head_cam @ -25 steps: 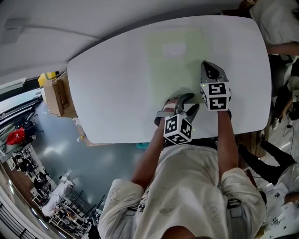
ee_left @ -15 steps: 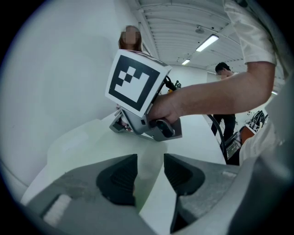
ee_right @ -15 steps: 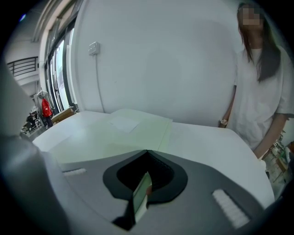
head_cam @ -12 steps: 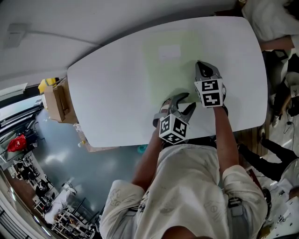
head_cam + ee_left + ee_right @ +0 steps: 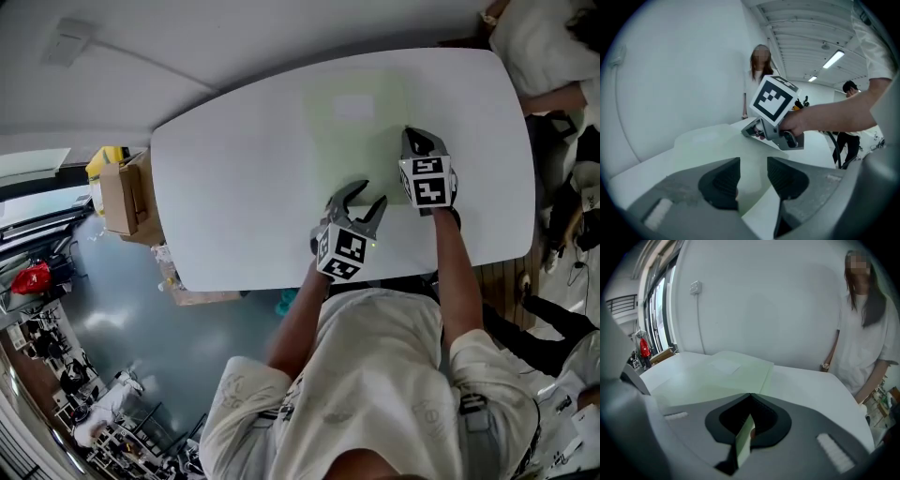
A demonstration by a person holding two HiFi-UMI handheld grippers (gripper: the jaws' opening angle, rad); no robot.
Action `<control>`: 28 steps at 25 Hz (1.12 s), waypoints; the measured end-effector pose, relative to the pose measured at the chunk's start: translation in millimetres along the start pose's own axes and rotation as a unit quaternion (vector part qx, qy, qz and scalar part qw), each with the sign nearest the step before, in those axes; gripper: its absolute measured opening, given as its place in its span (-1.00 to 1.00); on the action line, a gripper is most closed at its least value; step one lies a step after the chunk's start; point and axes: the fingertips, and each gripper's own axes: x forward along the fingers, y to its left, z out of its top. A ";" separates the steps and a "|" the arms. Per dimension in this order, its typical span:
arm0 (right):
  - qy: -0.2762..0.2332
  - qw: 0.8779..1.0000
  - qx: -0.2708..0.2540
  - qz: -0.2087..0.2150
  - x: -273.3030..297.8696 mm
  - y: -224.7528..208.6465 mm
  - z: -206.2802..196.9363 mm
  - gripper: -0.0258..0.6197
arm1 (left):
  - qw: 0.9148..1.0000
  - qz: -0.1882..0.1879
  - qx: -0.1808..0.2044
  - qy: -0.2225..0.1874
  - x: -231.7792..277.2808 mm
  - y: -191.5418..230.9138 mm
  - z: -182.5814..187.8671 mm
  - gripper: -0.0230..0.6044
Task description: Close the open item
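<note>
A pale green folder (image 5: 354,127) with a white label (image 5: 353,106) lies flat on the white table (image 5: 234,187). My right gripper (image 5: 418,141) rests at the folder's right edge and is shut on a thin pale green flap (image 5: 744,442), seen edge-on between its jaws. My left gripper (image 5: 362,196) stands open just above the folder's near edge, with nothing between its fingers. In the left gripper view the folder (image 5: 712,145) shows beyond the spread jaws, with the right gripper (image 5: 774,131) lying on it. The right gripper view shows the folder (image 5: 726,376) stretching away.
The table's near edge (image 5: 281,274) runs just in front of my body. A cardboard box (image 5: 119,192) stands on the floor to the left. A person in white (image 5: 865,333) stands at the table's far right corner (image 5: 506,56).
My left gripper has lifted a little, moved towards the folder and rolled, so its open fingers now point up the table. The right gripper has stayed put.
</note>
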 end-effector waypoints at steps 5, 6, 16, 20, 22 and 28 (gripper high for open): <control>0.001 1.000 -0.002 -0.012 -16.8 6.8 -4.5 -0.91 | 0.999 0.028 -0.025 -0.026 -16.3 16.1 4.8 -0.33; -0.001 1.000 0.000 -0.014 -22.2 7.8 -4.9 -0.91 | 0.999 0.034 -0.027 -0.031 -19.8 18.9 6.4 -0.33; -0.048 0.998 -0.004 -0.035 -87.4 24.4 13.7 -0.91 | 0.989 0.092 -0.067 -0.090 -68.8 53.6 34.5 -0.33; -0.070 0.996 -0.018 -0.047 -118.0 24.2 25.3 -0.91 | 0.985 0.106 -0.064 -0.118 -92.6 54.4 57.9 -0.33; -0.085 0.995 -0.021 -0.052 -135.7 25.6 31.1 -0.91 | 0.983 0.112 -0.060 -0.134 -103.7 52.3 68.6 -0.33; -0.133 0.989 -0.033 -0.056 -178.1 40.7 56.8 -0.91 | 0.974 0.131 -0.059 -0.174 -133.1 57.1 91.8 -0.33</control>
